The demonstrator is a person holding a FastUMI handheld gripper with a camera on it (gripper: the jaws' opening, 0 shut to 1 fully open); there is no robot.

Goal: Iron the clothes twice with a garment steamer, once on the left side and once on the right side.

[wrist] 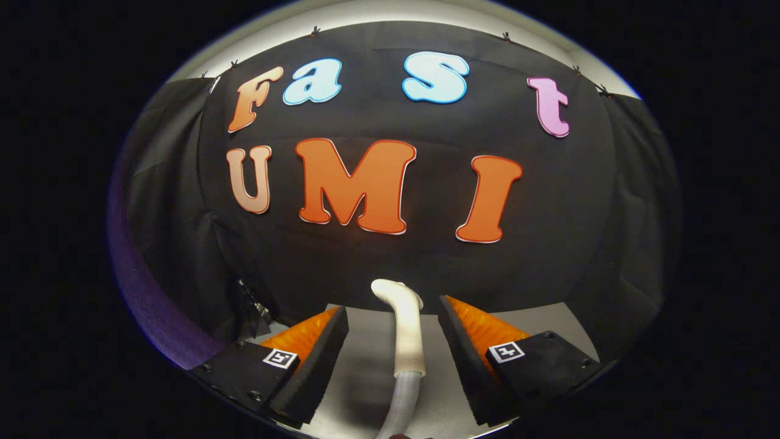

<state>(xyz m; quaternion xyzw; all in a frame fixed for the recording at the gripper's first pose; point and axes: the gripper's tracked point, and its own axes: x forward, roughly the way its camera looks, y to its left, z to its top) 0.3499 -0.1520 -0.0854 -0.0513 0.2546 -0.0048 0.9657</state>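
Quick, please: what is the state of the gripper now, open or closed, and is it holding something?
Gripper: open, holding nothing; the white steamer handle and its hose stand between the fingers, touching neither.

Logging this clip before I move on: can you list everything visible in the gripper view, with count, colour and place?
steamer handle: one, white, upright between the fingers, touched by neither, its curved top just above the fingertips
hose: one, pale grey, ribbed, joined to the handle's lower end
table: one, pale grey, under and beyond the fingers
booth wall: one, black cloth, behind the table
purple cloth: one, ribbed strip, beside the left finger
hand-held gripper: one, fingers open on either side of the handle, each with a square marker
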